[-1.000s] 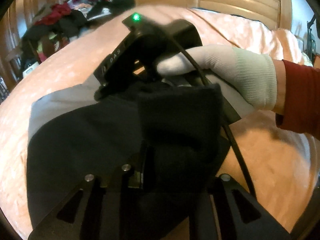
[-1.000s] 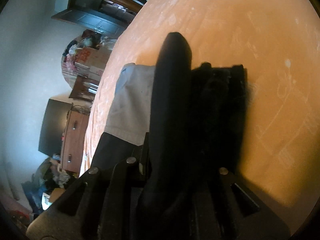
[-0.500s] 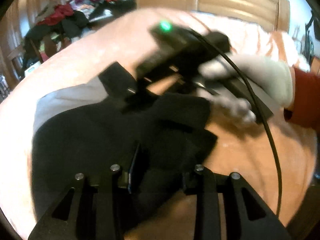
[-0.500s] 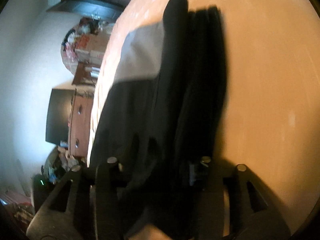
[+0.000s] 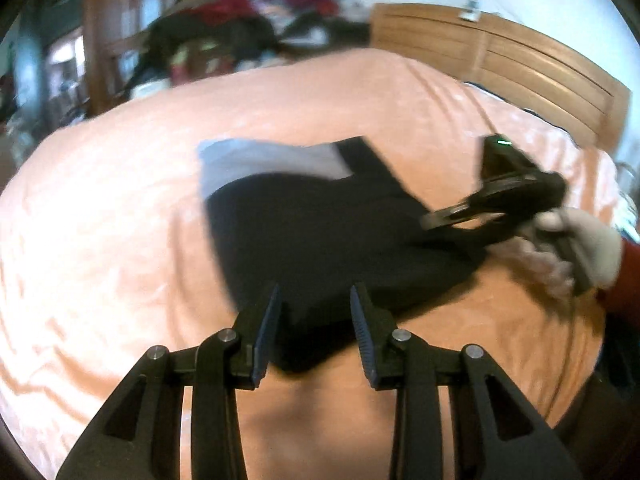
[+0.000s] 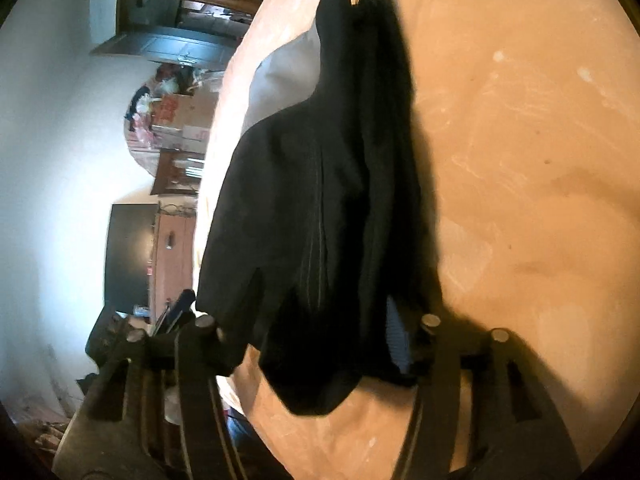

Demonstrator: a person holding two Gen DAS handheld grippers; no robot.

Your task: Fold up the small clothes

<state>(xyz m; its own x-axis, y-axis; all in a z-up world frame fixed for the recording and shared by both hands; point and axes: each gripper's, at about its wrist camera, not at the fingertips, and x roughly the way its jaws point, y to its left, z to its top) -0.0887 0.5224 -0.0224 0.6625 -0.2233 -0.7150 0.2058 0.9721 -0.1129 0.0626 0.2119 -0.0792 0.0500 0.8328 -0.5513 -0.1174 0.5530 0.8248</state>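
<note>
On a bed (image 5: 100, 208) covered with an orange sheet lies a small black garment (image 5: 320, 232) with a grey band along its far edge, folded over on itself. From the left wrist view, the left hand-held gripper (image 5: 314, 320) hovers just above the garment's near edge, its jaws parted and holding nothing. To the right, a gloved hand (image 5: 576, 248) holds the right hand-held gripper (image 5: 452, 218) at the garment's right edge. From the right wrist view the cloth (image 6: 320, 200) lies between that gripper's jaws, which look spread, but dark fabric hides the tips, so I cannot tell whether they pinch it. The risk seems to be the fold coming undone: if the right gripper draws away with fabric still caught, it could drag the top layer and skew the edges. Behind the bed, a heap of clothes (image 5: 240, 36) sits well apart.
</note>
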